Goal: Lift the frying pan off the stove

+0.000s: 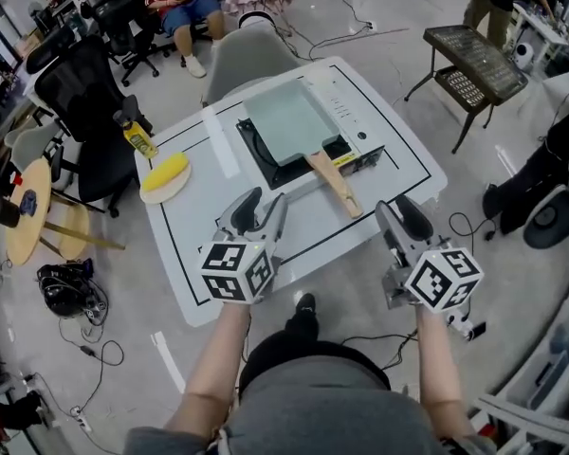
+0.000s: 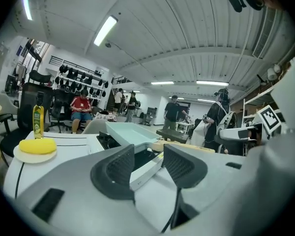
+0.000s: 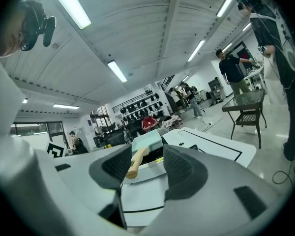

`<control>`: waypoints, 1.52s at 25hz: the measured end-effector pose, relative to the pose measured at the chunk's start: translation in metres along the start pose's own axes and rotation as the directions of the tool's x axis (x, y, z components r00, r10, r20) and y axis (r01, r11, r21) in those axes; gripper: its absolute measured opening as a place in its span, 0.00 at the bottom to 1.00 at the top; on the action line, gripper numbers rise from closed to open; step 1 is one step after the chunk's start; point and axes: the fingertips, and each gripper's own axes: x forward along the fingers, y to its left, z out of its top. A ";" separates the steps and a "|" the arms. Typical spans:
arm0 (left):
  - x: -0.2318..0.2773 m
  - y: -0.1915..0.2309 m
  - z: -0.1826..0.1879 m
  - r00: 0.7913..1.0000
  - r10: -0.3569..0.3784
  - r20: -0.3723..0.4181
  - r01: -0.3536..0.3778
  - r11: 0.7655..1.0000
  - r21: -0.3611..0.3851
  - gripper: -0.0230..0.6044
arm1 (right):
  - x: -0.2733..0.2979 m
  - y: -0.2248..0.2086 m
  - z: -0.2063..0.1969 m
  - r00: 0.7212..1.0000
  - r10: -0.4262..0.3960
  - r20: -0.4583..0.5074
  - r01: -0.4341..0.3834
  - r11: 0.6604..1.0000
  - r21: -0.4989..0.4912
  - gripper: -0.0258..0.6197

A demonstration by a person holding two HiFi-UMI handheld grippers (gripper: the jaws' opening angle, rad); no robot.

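Observation:
A pale green rectangular frying pan (image 1: 289, 119) rests on a black portable stove (image 1: 266, 154) on the white table (image 1: 209, 207). Its wooden handle (image 1: 334, 183) points toward me. My left gripper (image 1: 264, 209) hovers over the table's near edge, left of the handle, jaws open and empty. My right gripper (image 1: 404, 218) hangs off the table's near right corner, open and empty too. In the left gripper view the pan (image 2: 130, 132) shows beyond the jaws of the left gripper (image 2: 147, 162). The handle (image 3: 136, 162) lies ahead between the jaws of the right gripper (image 3: 144, 165).
A yellow sponge on a small plate (image 1: 165, 174) lies at the table's left, with a yellow bottle (image 1: 137, 137) behind it. Chairs (image 1: 85, 112) stand left and behind. A black wire table (image 1: 474, 64) is at the far right. People sit and stand around.

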 end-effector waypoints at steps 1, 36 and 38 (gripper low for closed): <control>0.005 0.002 0.001 1.000 -0.006 -0.002 0.006 1.000 -0.005 0.31 | 0.004 -0.002 0.003 1.000 -0.001 0.003 0.001 1.000 0.003 0.36; 0.051 0.022 0.021 0.985 0.170 -0.008 -0.161 0.919 -0.360 0.32 | 0.146 -0.028 0.042 0.863 0.468 -0.192 -0.441 0.882 0.167 0.36; 0.051 0.022 0.019 0.984 0.179 -0.007 -0.167 0.903 -0.396 0.32 | 0.148 -0.027 0.041 0.848 0.491 -0.200 -0.462 0.869 0.178 0.36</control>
